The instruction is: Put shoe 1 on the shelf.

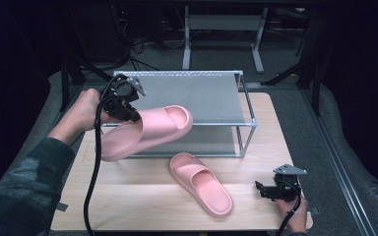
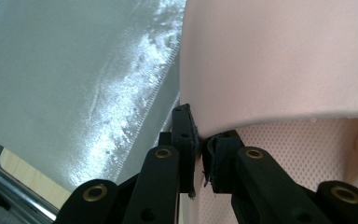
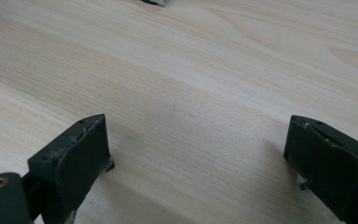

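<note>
A pink slide sandal [image 1: 142, 132] hangs in the air at the left front of a metal two-tier rack [image 1: 204, 101], toe toward the rack's top shelf. My left gripper [image 1: 128, 114] is shut on its side wall; close up, the jaws pinch the pink edge [image 2: 200, 154] of the sandal [image 2: 279, 60]. A second pink sandal [image 1: 202, 183] lies flat on the wooden table [image 1: 142, 206] in front of the rack. My right gripper [image 1: 261, 189] rests low over the table at the right front, open, with bare wood [image 3: 196, 126] between its jaws.
The rack has a grey top shelf [image 2: 74, 84] and a lower shelf, standing at the table's back. Dark floor, cables and a white desk frame [image 1: 221, 29] lie beyond the table. The table's edges are near on the right and front.
</note>
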Demonstrator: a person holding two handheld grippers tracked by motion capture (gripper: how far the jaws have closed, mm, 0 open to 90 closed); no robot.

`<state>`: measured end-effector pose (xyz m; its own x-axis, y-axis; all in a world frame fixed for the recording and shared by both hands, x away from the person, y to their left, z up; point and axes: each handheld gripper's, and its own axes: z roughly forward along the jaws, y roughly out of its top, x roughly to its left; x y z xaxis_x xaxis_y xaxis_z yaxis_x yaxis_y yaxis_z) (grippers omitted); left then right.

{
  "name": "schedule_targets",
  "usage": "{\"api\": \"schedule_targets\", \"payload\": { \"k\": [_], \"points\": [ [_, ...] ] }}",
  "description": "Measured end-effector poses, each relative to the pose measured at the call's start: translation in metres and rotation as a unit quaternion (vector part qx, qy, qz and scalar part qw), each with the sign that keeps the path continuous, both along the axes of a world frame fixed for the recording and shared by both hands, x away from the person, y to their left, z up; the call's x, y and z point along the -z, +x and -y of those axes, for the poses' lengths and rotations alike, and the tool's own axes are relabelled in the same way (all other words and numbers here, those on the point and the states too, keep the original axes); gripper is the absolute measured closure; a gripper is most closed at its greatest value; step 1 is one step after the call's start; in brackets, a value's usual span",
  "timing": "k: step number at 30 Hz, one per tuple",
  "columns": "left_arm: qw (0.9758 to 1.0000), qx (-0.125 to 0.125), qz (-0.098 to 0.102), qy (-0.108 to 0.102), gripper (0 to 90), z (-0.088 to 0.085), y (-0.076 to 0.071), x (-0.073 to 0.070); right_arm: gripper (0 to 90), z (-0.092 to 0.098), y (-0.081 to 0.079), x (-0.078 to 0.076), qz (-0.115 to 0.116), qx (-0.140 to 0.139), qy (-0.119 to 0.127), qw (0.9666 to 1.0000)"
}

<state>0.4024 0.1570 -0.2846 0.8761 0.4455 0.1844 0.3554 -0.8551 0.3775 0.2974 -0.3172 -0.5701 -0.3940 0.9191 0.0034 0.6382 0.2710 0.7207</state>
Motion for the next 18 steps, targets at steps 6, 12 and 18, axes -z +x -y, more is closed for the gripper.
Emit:
{"api": "schedule_targets", "payload": {
  "k": [6,12,18],
  "points": [
    [0.9996,-0.029,0.003,0.001,83.7,0.008,0.008,-0.005,6.2,0.0,0.0,0.0,0.0,0.0,0.0,1.0],
    [0.9974,-0.071,0.006,-0.005,83.7,0.015,0.019,-0.012,6.3,0.0,0.0,0.0,0.0,-0.001,0.0,1.0],
    [0.9932,-0.116,0.008,-0.015,83.7,0.021,0.03,-0.019,6.3,0.0,0.0,0.0,0.0,0.0,0.0,1.0]
  ]
}}
